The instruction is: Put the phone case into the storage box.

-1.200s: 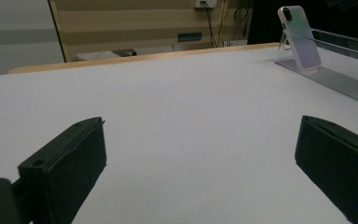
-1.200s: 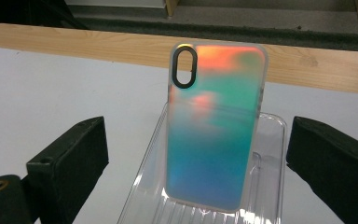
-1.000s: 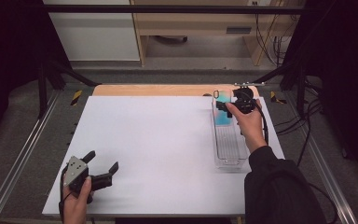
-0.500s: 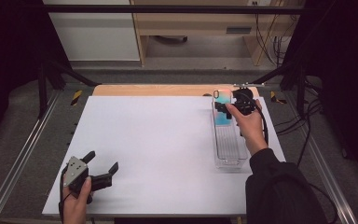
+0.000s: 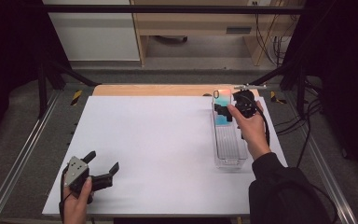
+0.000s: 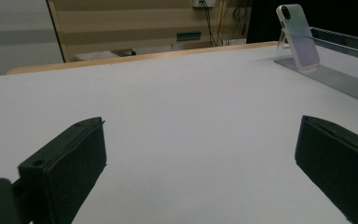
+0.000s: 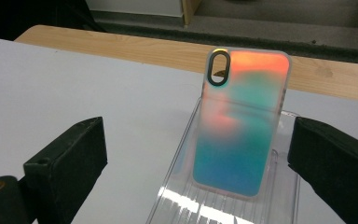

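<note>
The phone case (image 7: 240,123) leans upright in the clear ribbed tray (image 7: 223,205), centre frame, long axis rising, camera hole on top. My right gripper (image 7: 200,154) has wide fingers flanking it untouched; its foot blurs. My left gripper (image 5: 103,169) idles, spread.

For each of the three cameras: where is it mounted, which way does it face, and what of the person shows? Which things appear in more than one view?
High view: above the person's side, looking forward and down on the white table; both forearms, left gripper, right gripper.
Left gripper view: rides the left gripper, low over the table, facing the distant phone case; its own open fingers.
Right gripper view: rides the right gripper, facing the phone case leaning in the clear tray; open fingers.
Shared: all three show phone case, tray and table.
</note>
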